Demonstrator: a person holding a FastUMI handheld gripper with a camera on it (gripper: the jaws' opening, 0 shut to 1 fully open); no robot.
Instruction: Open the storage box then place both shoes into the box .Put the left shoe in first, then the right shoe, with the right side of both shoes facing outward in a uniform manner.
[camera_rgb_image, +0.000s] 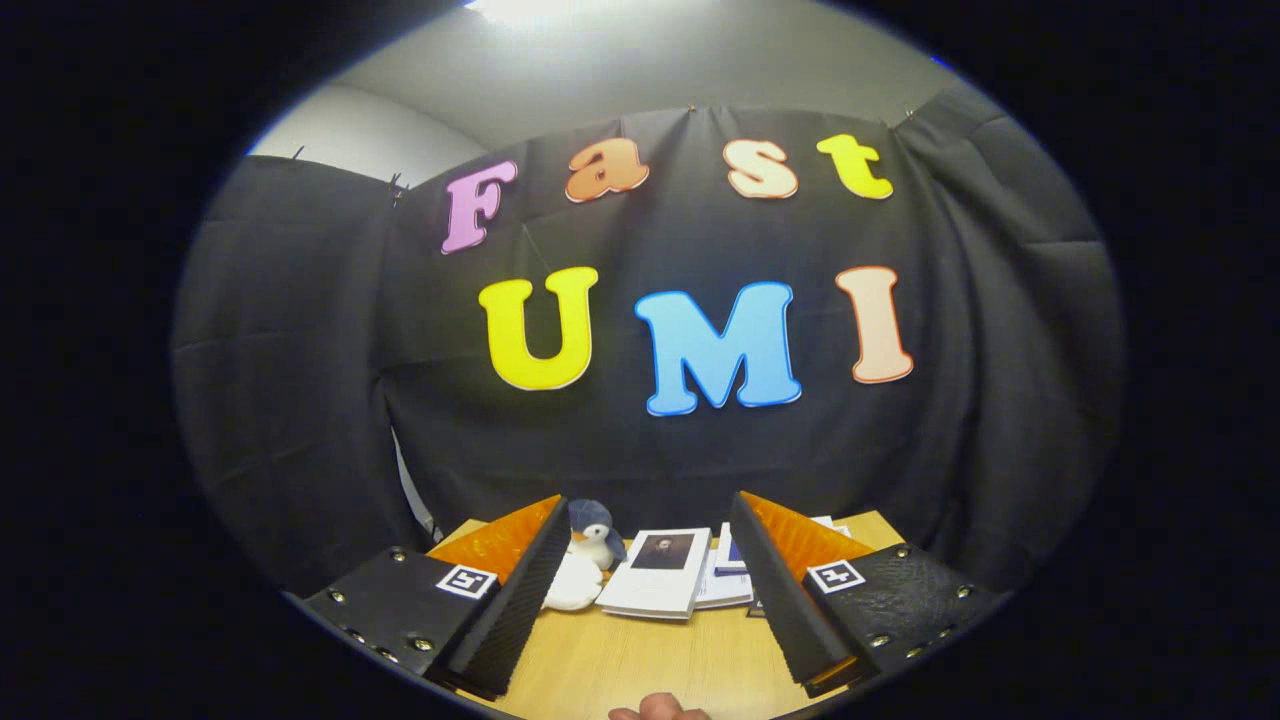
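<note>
My gripper (650, 560) is spread wide, empty, over the pale wooden worktop (650, 665); small plush penguin (592, 545) and white booklet (660, 572) lower centre.

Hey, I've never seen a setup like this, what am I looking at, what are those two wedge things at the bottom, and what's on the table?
The camera rides on a hand-held gripper and looks forward along its two fingers, the wedges you noticed. They stand open with nothing between them. Beyond them, on a wooden table, sit a plush penguin, a white booklet and some papers. A bit of a person's hand shows at the near edge. Black cloth forms the booth's wall.
</note>
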